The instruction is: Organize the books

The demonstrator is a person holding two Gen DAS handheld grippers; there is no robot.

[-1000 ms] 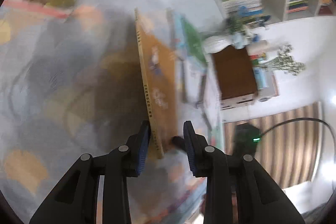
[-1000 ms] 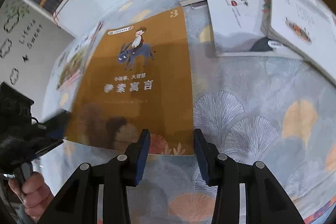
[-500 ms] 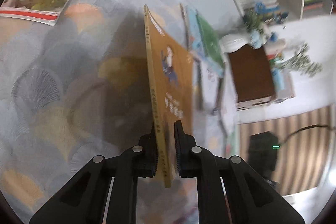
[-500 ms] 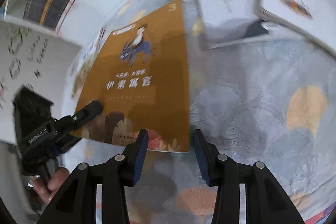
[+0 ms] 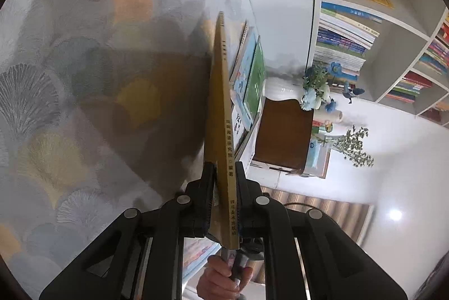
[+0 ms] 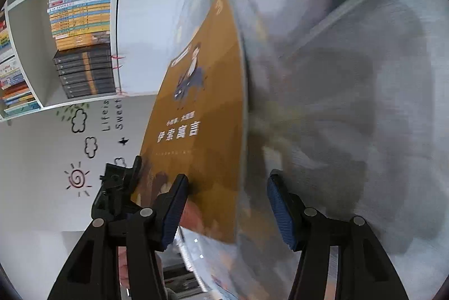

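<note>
Left gripper clenched on the near end of the brown book, fingers pressed against both covers. Book held on edge above the patterned desk, spine with printed characters facing the left wrist camera.

Only in the left wrist view: a blue book and a green book lying on the desk just right of the brown one, a brown box beyond them, blue flowers in a pale vase, shelves packed with stacked books on the far right, and a hand low in the frame.

Only in the right wrist view: the brown book's front cover with a donkey rider and white title, the left gripper seen from outside at the cover's near left edge, and wall doodles on the left. Right gripper released, fingers spread wide, the left one before the cover's near end; contact unclear. Right side blurred.
</note>
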